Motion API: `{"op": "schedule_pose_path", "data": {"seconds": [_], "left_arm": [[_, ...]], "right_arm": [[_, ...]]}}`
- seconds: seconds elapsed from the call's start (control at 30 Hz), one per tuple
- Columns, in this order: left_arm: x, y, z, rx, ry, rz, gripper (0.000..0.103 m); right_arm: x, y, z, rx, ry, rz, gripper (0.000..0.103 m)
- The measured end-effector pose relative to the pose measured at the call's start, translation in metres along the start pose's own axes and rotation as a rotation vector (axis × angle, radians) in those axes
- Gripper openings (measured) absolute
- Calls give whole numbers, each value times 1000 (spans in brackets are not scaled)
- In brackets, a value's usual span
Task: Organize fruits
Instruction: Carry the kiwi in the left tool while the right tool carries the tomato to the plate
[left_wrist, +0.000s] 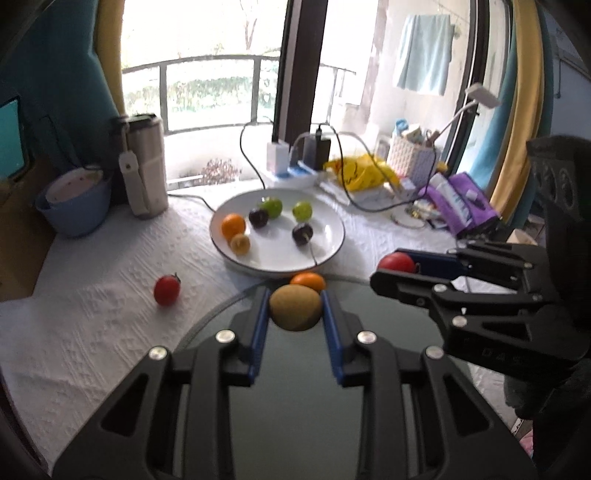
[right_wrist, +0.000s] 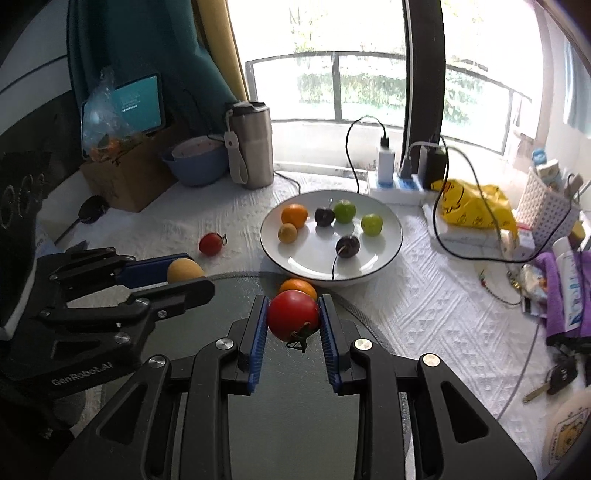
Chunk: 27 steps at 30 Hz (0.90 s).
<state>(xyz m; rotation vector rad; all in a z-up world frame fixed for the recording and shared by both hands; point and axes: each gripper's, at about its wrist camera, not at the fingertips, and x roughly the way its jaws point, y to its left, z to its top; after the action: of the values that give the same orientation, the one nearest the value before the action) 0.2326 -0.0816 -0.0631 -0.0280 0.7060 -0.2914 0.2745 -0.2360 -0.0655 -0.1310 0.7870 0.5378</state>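
The left gripper (left_wrist: 294, 308) is clenched on a kiwi (left_wrist: 294, 308), the right gripper (right_wrist: 293, 317) on a tomato (right_wrist: 293, 315) (stem toward the camera). Straight ahead, past a loose orange (right_wrist: 298, 288), sits the white plate (right_wrist: 388, 243); the right gripper seems slightly nearer.

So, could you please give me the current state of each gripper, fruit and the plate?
left gripper: shut on brown fruit
right gripper: shut on large tomato
white plate: holds six fruits
small tomato: loose on cloth
orange: outside plate, against rim
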Motion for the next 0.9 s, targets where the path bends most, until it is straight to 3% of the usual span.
{"op": "schedule_pose_path", "data": {"seconds": [0.4,0.9], "left_arm": [[-39,4,23,-17,-101,-19,29],[-20,2,54,13,-132,-35,30]], "right_arm": [[-37,6,22,-33,-78,-47,29],[-30,-25,48,-21,-106,-85,29]]}}
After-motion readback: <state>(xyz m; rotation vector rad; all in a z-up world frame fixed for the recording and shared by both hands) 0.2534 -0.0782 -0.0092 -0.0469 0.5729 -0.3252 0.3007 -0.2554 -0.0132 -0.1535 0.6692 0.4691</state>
